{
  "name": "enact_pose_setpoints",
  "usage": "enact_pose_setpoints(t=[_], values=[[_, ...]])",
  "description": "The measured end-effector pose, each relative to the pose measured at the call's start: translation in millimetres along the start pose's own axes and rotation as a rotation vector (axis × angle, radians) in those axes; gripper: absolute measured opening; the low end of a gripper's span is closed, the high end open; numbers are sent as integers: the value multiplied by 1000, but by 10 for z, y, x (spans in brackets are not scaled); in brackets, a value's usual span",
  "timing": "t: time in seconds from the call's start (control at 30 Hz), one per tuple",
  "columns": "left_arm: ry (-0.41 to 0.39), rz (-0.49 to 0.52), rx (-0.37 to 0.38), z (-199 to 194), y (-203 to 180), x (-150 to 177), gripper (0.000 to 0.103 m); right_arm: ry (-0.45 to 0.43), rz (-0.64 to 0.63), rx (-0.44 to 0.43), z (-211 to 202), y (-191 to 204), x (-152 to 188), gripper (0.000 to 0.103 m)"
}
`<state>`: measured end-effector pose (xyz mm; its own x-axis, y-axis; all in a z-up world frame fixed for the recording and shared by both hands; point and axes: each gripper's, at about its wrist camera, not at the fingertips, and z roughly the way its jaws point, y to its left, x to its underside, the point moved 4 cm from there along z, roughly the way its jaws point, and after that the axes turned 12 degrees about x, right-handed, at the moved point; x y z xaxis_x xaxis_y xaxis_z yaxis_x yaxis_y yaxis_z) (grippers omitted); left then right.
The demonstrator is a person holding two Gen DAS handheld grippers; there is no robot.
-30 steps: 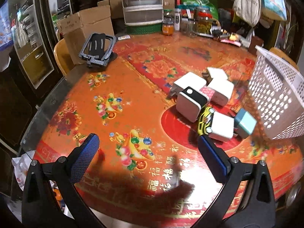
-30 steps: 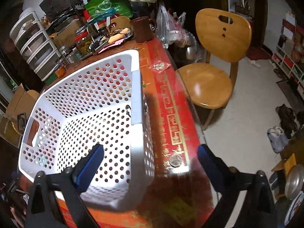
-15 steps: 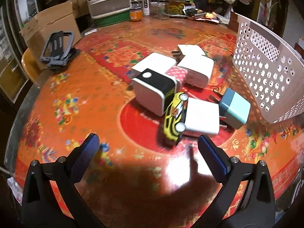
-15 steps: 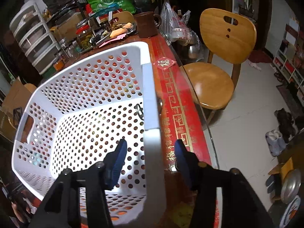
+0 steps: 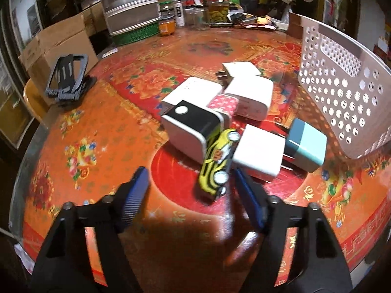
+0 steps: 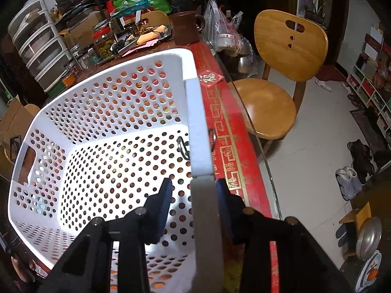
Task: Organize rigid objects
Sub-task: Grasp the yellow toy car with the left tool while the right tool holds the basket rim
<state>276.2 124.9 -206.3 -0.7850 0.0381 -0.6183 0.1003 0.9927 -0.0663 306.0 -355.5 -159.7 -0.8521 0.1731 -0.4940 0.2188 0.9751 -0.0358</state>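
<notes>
A cluster of chargers lies on the red table: a black-and-white one (image 5: 193, 131), white ones (image 5: 260, 155) (image 5: 250, 97), a teal one (image 5: 305, 145) and a small pink dotted block (image 5: 223, 103). A yellow toy car (image 5: 216, 164) lies among them. My left gripper (image 5: 190, 195) is open, narrowed, just short of the car, which sits ahead near the right finger. The white perforated basket (image 5: 342, 90) stands at the right. My right gripper (image 6: 193, 202) is shut on the basket's rim (image 6: 198, 127), one finger inside and one outside.
A black phone stand (image 5: 67, 78) sits at the table's left edge. Jars (image 5: 217, 9), plastic drawers (image 5: 129, 7) and a cardboard box (image 5: 56, 48) line the back. A wooden chair (image 6: 271, 90) stands beside the table's glass edge (image 6: 264, 161).
My left gripper moved closer to the toy car and its fingers narrowed. My right gripper closed onto the basket's rim.
</notes>
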Motion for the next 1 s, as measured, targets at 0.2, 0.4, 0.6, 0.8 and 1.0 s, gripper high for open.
enact_pose_setpoints(t=[0.2,0.4,0.6,0.8,1.0], values=[[-14,5,27,-2,-73,-16,22,1,-3,5,-1,-5,-6,36],[-75,24,19,-189,-83,-32,20,2,-3,5,1,-1,-9,36],[-117,17,-23,-399,3,-57,20,1,-3,-6,-4,6,8,36],[-148,9,-92,-562,85,-121,19,2,-5,-8,-7,12,6,36],[-174,25,-132,-718,73,-244,19,2,-7,-9,-7,20,5,36]])
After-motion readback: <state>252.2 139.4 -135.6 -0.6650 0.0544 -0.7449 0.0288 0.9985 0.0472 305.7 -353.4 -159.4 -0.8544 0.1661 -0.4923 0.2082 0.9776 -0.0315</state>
